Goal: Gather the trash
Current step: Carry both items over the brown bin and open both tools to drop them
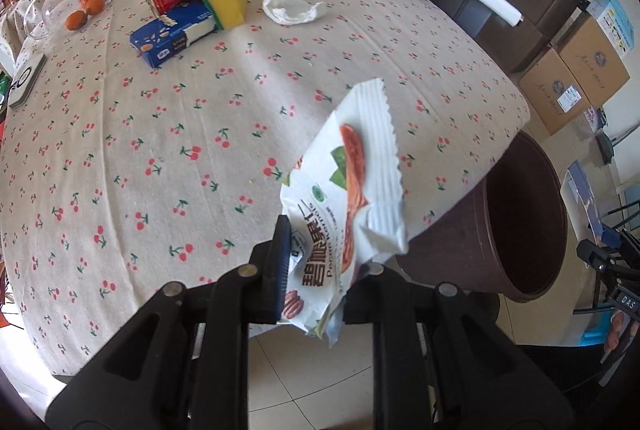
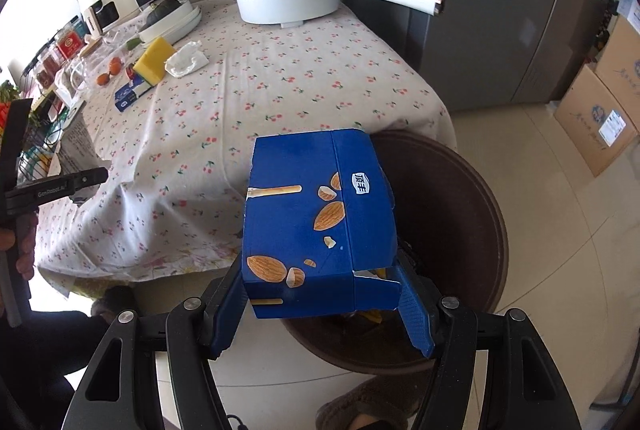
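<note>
Trash in both tongs. My left gripper (image 1: 316, 266) is clenched on a crinkled white pecan snack wrapper (image 1: 348, 197), held up over the table edge, with the round dark-brown bin (image 1: 520, 230) just to its right. My right gripper (image 2: 324, 306) grasps a blue almond-print cardboard box (image 2: 316, 226) directly above that bin (image 2: 452, 230). A crumpled white tissue (image 1: 294, 2) lies far ahead on the cherry-print tablecloth (image 1: 160, 133).

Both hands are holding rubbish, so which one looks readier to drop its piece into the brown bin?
The right, I think. Its gripper holds the blue almond box directly above the brown bin. The left gripper holds the white snack wrapper above the table edge, with the bin off to its side.
</note>
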Action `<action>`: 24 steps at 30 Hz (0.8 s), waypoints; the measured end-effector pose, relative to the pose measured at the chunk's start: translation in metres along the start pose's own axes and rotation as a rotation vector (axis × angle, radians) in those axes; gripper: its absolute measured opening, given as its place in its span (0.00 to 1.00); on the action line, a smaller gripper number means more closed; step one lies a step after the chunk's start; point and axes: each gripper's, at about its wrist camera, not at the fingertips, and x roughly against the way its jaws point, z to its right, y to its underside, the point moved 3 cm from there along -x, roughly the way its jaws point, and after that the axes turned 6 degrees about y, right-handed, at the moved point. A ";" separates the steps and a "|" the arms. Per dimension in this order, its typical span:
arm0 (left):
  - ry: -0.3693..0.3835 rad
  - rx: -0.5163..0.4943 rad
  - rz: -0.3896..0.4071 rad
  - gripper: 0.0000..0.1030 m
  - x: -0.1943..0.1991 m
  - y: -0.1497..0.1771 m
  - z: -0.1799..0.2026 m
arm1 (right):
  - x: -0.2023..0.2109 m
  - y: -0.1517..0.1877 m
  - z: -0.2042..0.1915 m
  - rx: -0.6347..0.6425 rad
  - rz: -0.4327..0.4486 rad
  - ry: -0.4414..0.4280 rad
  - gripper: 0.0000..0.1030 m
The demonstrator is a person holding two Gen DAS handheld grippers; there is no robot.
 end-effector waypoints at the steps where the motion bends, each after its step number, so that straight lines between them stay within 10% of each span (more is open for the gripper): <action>1: 0.007 -0.016 -0.002 0.20 0.000 0.002 0.007 | -0.001 0.005 0.006 -0.008 -0.003 0.008 0.67; 21: 0.215 -0.351 -0.090 0.20 -0.064 0.019 0.191 | -0.013 0.057 0.096 -0.169 -0.067 0.061 0.67; 24: 0.227 -0.411 -0.109 0.33 -0.075 0.021 0.205 | -0.016 0.058 0.100 -0.179 -0.074 0.066 0.67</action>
